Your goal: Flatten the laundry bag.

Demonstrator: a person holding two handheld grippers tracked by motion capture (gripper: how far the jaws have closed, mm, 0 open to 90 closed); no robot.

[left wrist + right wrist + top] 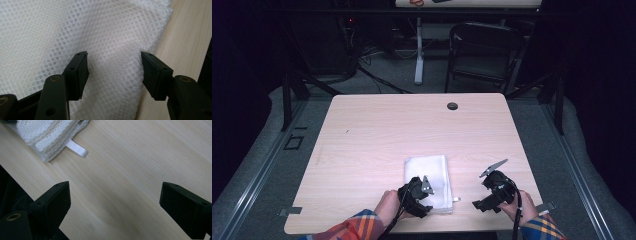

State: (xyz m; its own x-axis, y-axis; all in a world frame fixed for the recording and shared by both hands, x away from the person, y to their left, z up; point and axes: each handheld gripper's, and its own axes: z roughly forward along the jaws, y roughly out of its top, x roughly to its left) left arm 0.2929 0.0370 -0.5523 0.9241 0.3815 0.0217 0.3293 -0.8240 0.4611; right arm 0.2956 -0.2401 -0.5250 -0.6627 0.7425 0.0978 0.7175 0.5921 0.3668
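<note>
pale wood table (377, 130) in a dark room, chair (482, 55) behind it. folded white mesh cloth (427, 181) lies near the front edge, slightly left of centre; a white loop tab (77, 148) sticks out from its folded corner toward the right gripper.

left gripper (113, 72): over the cloth's near part, jaws parted to a medium gap, a raised fold of mesh between them. contact with the pads cannot be confirmed.

right gripper (113, 206): above bare table, well apart from the cloth, jaws wide, holding nothing.

likely step: pinching the fold with the left gripper. procedure, as judged:
- lower until both pads flank the fold.
- close on all layers, not the top one alone.
- keep the right gripper clear, or bring it to the tab corner.
</note>
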